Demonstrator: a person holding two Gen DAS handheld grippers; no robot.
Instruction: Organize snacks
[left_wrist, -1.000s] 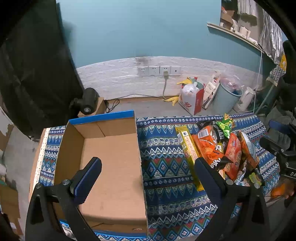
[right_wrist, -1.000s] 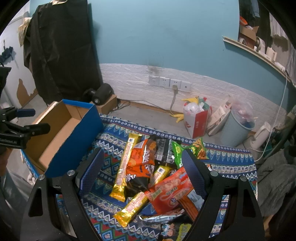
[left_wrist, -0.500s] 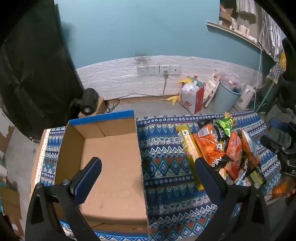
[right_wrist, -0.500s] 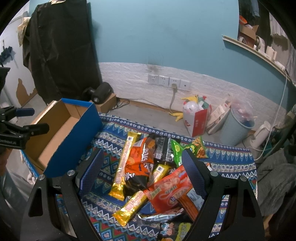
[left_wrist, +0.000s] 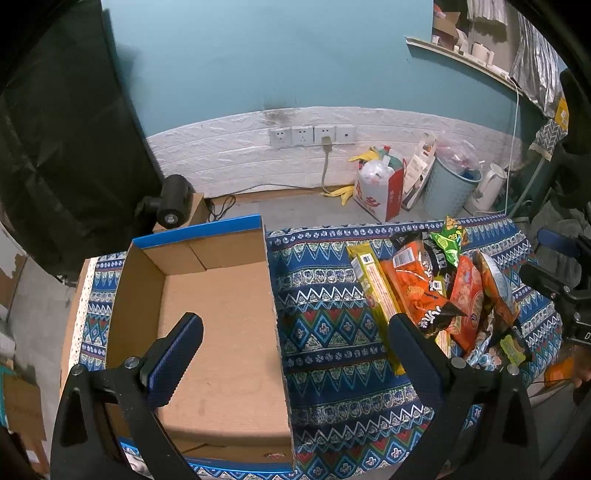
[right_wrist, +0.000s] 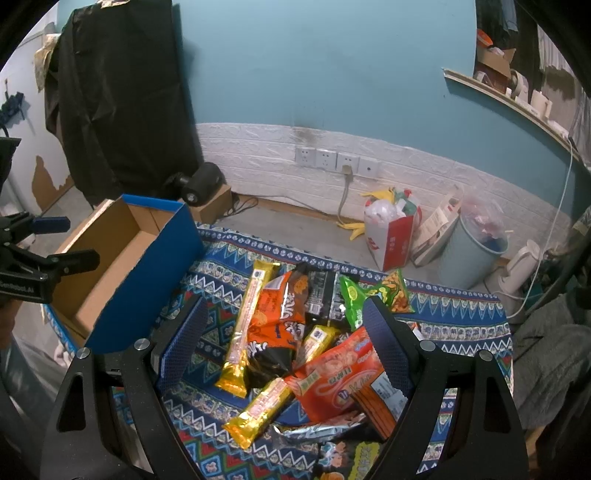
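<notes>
The left tongs (left_wrist: 295, 350) hang released, jaws spread wide and gripping nothing, above the near half of the surface (left_wrist: 325, 302), which is covered by a blue patterned cloth. One pad sits over the bare floor of the open cardboard box (left_wrist: 221, 314), the other over the cloth beside the snacks. The box, blue on its outer walls, stands at the left end of the surface and reaches from the near edge to the far edge. The right tongs (right_wrist: 284, 339) are likewise released and wide apart, holding nothing, poised over the pile of snacks (right_wrist: 295, 332) heaped at the right end of the surface, well apart from the box. In that pile a long yellow bar (right_wrist: 247, 325) lies on the box side, touching an orange and black bag (right_wrist: 280, 321); a green packet (right_wrist: 354, 299) lies toward the far edge, and a red-orange packet (right_wrist: 343, 376) lies toward the near edge with a second yellow bar (right_wrist: 262, 410) beside it.
</notes>
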